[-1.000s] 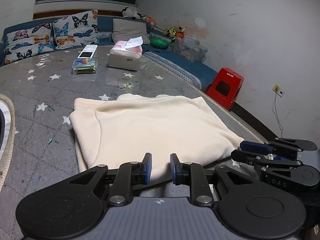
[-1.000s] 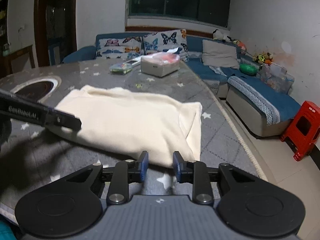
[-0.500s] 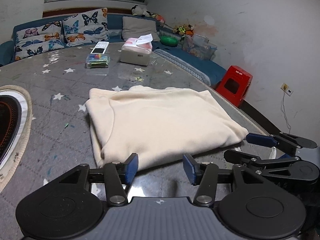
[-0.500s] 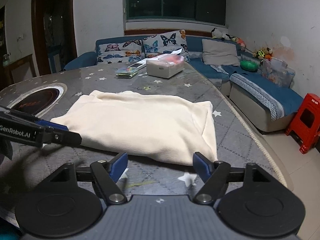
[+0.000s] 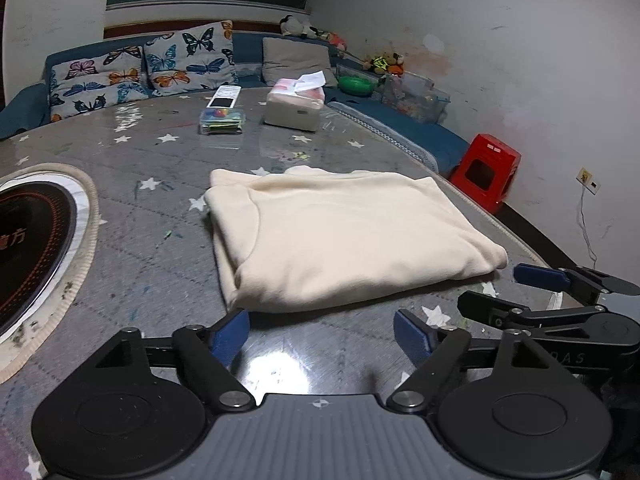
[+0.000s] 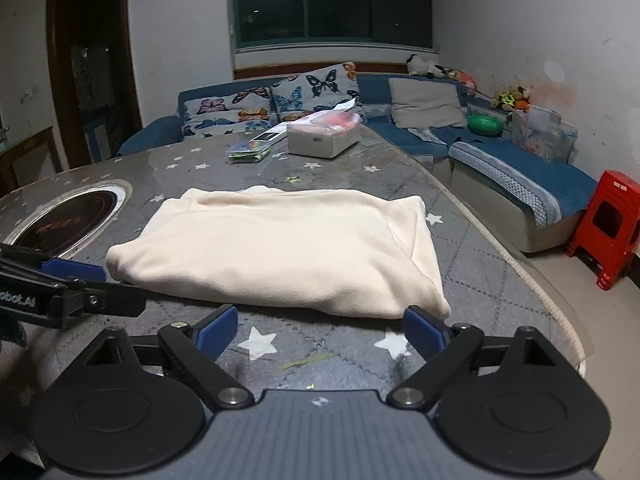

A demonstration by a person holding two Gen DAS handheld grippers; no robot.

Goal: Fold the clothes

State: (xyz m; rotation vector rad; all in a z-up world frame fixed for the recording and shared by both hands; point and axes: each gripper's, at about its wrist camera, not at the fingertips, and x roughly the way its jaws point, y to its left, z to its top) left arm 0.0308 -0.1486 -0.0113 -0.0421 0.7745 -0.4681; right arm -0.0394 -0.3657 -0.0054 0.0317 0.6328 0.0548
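Left wrist: folded cream garment (image 5: 344,236) ahead.

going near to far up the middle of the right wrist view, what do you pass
right gripper, open → folded cream garment → tissue box → butterfly cushions → dark window

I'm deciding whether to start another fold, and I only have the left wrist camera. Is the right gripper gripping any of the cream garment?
Observer: No. The right gripper is open, with nothing between its pads; the cream garment lies just beyond them.
Operator: How does the garment's right edge look?
Observer: Stacked layers show along it, lying flat on the table.
Operator: Where is my left gripper from there?
Observer: The left gripper sits beside the garment's near-left corner; I cannot tell whether it touches.
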